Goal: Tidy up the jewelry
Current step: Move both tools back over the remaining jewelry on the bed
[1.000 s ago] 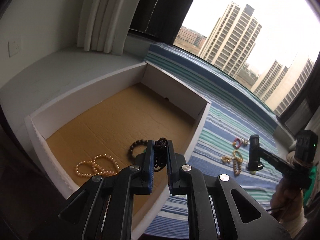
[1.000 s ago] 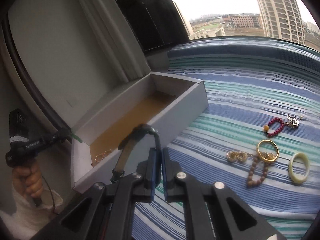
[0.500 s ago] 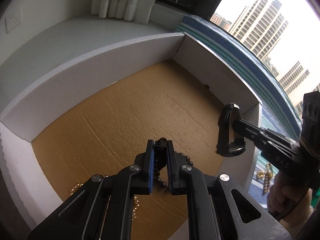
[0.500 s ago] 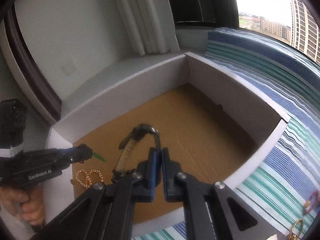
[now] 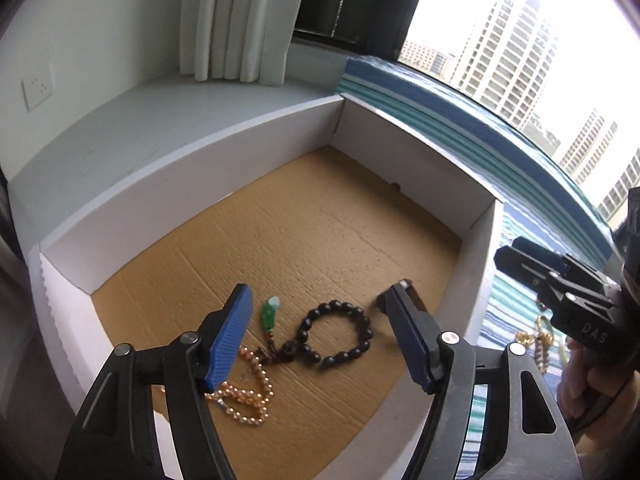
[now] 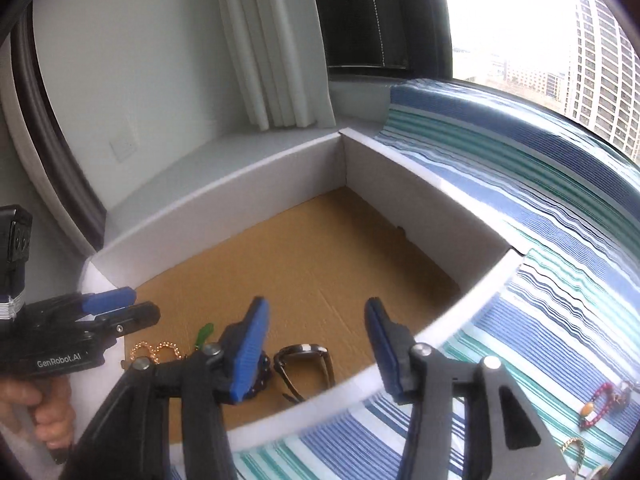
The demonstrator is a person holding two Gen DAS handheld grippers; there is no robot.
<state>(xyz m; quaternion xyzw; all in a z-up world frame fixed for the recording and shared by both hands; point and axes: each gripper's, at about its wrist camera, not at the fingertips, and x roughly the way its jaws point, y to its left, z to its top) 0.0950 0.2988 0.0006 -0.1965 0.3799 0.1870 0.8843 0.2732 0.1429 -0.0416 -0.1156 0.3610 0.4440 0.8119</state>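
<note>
Striped cloth covers the window ledge beside a white box. Both tongs, left and right, have just spread, empty, above bracelet and watch.

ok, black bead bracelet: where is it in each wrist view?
Left wrist: black bead bracelet lies on the box floor, low centre, between the open left gripper's fingers.
Right wrist: only a sliver of it shows, lower left of centre, mostly hidden behind the right gripper's left finger, beside the watch.
Shared landmark: the green pendant, just left of the bracelet.
</note>
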